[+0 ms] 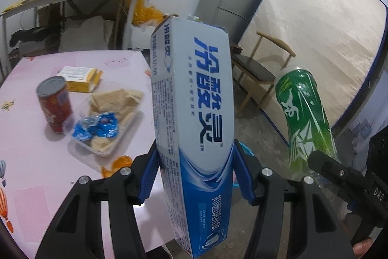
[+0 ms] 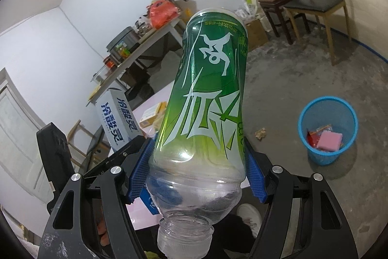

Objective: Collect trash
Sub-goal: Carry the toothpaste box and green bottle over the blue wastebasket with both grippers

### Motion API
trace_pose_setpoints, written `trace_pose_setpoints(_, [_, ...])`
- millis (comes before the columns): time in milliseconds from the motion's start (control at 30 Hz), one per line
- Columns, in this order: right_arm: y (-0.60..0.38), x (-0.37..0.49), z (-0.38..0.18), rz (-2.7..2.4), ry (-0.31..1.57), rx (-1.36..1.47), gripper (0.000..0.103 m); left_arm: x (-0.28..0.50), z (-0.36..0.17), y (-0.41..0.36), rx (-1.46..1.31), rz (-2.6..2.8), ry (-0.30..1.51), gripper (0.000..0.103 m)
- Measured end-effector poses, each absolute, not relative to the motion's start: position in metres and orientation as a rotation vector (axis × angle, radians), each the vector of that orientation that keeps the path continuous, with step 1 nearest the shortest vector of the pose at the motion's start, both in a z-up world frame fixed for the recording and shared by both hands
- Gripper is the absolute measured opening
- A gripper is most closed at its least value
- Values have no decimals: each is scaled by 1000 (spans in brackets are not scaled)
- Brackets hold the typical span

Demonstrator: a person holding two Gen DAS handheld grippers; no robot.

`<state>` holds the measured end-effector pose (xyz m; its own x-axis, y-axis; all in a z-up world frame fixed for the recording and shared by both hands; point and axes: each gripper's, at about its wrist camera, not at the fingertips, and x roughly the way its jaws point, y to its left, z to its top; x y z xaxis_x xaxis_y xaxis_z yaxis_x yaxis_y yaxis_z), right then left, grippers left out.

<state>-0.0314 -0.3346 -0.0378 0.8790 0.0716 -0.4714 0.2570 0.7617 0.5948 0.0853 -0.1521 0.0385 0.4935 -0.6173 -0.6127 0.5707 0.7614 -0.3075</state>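
Note:
My left gripper (image 1: pixel 195 154) is shut on a long blue-and-white toothpaste box (image 1: pixel 194 113), held upright off the right edge of the pink table (image 1: pixel 31 162). My right gripper (image 2: pixel 197 154) is shut on an empty green-labelled plastic bottle (image 2: pixel 208 94), neck toward the camera. The bottle (image 1: pixel 305 118) and right gripper also show at the right of the left wrist view; the box (image 2: pixel 118 118) shows at the left of the right wrist view. A blue mesh waste bin (image 2: pixel 327 130) with some trash in it stands on the floor to the right.
On the table lie a red can (image 1: pixel 54 106), a yellow-white carton (image 1: pixel 80 78) and a clear tray (image 1: pixel 106 128) with blue wrappers and brown paper. A wooden chair (image 2: pixel 317 4) and a stool (image 2: pixel 281 11) stand by the wall. A crumpled scrap (image 2: pixel 260 134) lies near the bin.

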Motion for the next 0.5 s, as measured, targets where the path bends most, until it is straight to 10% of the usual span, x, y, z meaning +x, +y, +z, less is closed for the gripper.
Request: trace_pose_setpoints(500, [-360, -43, -53, -180, 492, 770, 66, 71, 26, -206, 10, -822, 816, 56])
